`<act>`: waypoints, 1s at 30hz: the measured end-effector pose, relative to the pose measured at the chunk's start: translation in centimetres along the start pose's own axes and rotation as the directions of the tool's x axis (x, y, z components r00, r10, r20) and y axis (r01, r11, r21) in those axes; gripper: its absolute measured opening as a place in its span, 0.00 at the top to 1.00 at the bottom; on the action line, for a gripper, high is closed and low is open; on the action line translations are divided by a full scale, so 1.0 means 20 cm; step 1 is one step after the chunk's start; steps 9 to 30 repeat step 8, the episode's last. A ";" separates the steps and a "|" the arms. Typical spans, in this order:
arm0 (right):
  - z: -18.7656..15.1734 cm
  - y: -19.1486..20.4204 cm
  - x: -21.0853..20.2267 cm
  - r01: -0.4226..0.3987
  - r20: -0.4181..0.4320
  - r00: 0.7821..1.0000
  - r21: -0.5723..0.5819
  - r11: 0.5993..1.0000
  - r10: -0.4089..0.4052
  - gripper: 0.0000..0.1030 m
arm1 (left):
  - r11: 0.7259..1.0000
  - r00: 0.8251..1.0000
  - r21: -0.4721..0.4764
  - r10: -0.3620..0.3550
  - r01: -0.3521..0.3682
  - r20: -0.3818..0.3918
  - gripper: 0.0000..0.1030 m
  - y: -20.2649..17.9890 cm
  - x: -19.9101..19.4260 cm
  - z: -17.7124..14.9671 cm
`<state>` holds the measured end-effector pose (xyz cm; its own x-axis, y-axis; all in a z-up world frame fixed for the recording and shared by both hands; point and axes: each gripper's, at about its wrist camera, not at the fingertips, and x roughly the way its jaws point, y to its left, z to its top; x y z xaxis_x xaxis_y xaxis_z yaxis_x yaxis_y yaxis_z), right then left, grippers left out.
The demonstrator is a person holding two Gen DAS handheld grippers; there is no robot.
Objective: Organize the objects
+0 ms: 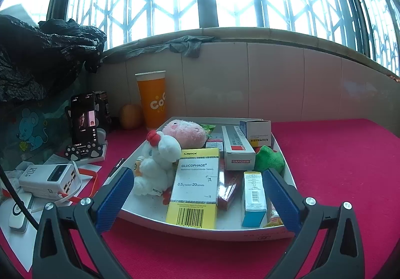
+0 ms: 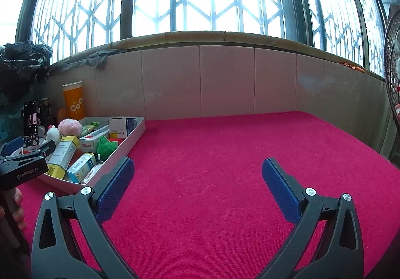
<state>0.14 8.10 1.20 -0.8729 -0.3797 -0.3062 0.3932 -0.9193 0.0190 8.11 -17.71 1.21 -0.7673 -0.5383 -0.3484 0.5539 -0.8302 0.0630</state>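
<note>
Both claws gape wide, holding nothing: left gripper faces the tray, right gripper over bare cloth beside it. Glucophage box sits at tray front; likely light, stiff card, so pinch its long sides.

A shallow white tray sits on the red table, crowded with things. At its left side a white plush toy with a red bow sits upright, and a pink plush lies just behind it. The yellow-and-white Glucophage box leans up in the middle, barcode end nearest. Behind it lies a long white-and-red box, with a blue-and-white carton resting at the far right corner. A green plush is tucked against the right wall (half hidden), and a light-blue box stands at the front right.
</note>
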 end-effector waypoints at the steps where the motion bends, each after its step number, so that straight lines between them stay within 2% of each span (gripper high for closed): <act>1: 0.00 0.00 0.00 0.000 -0.002 1.000 -0.002 1.000 0.000 0.00 | 1.000 1.000 -0.001 -0.001 0.001 0.002 0.00 0.00 0.00 0.00; 30: 0.00 0.00 0.01 0.003 -0.019 1.000 0.000 1.000 -0.003 0.00 | 1.000 1.000 0.008 -0.013 0.013 0.003 0.00 -0.01 0.00 0.00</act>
